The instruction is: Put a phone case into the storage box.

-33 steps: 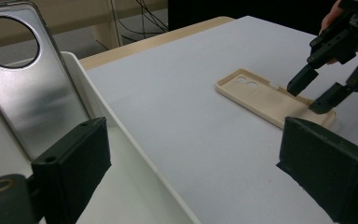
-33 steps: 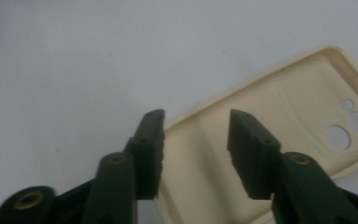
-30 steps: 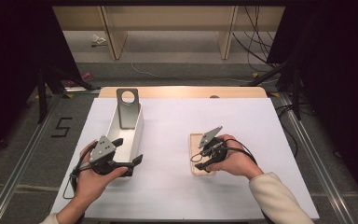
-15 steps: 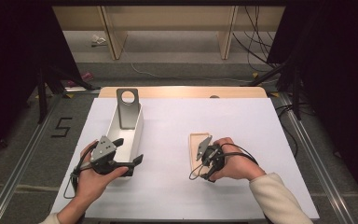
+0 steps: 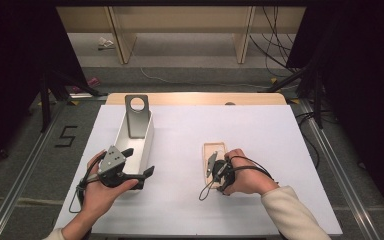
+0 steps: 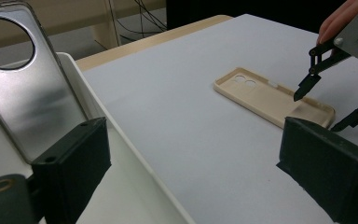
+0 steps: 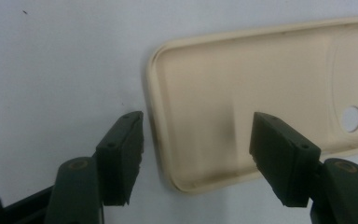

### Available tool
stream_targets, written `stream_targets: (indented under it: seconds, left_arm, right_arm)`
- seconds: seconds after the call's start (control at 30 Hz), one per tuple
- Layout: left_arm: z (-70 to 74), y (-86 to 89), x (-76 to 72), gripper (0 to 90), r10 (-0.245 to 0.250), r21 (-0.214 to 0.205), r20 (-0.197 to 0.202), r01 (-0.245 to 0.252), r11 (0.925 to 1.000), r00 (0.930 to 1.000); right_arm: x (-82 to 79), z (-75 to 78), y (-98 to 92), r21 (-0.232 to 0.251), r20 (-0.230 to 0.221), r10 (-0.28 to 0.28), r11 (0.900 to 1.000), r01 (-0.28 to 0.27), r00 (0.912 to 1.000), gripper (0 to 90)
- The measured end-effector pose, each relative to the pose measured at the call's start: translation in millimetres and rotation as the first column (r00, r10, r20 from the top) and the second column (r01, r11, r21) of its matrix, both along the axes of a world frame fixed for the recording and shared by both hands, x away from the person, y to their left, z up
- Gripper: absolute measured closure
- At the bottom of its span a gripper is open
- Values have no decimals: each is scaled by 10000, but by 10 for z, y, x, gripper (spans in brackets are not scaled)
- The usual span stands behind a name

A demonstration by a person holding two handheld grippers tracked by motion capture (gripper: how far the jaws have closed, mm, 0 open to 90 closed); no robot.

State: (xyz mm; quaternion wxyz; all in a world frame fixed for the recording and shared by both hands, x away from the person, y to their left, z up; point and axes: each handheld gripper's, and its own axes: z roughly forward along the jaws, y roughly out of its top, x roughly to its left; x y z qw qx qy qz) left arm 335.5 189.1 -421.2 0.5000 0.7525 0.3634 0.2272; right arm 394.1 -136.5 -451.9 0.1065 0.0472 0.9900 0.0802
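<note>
The beige phone case (image 7: pixel 256 107) lies flat on the white bench (image 5: pixel 260 125), hollow side up, right in front of the right tool (image 7: pixel 196 158). One jaw of that tool stands just outside the case's short end wall and the other jaw stands over the hollow inside. The jaws are open and have just been closing a little, with the thin end wall between them. The pads do not press on it yet, so the tool holds nothing.

The case looks very light. It is thin and looks a bit bendy, and its smooth skin could slip. I think the best place to take hold is the raised wall at this near end, one jaw inside and one outside. A soft pinch should be enough; a hard one may bend the wall. The two small camera holes are at the far end from the tool, so leave that end alone.

The left tool (image 6: pixel 196 177) is open too, with nothing between its jaws. One jaw sits inside the white tray (image 5: pixel 147 137) and the other hangs outside it, over the bench. In the tray, just beyond that tool, a silver phone back cover (image 6: pixel 25 88) with a big round hole leans against the far wall. The rest of the tray looks bare.
</note>
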Motion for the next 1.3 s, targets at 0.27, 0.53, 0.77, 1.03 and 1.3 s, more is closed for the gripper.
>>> stream_targets:
  seconds: [0.27,0.53,0.77,1.03,1.3]
  left_arm:
    - [-2,-2,3,82,-28,48,20,28,10000,10000]
    - [-1,-3,1,82,-37,60,29,37,10000,10000]
    - [-2,-8,0,81,-39,80,50,39,10000,10000]
    - [-2,-12,-4,81,-50,70,57,49,10000,10000]
    - [-2,-13,-5,81,-63,81,68,62,9999,10000]
  right_arm:
    - [21,-29,20,-331,-52,61,9994,-63,10000,391]
    - [1,-28,80,-739,58,278,9969,-272,9996,453]
    - [-27,-21,106,-906,-229,489,9946,-508,9985,572]
    - [-49,-21,122,-1032,-478,731,9916,-778,9962,702]
    - [-73,-29,137,-1078,-534,1020,9884,-1072,9934,786]
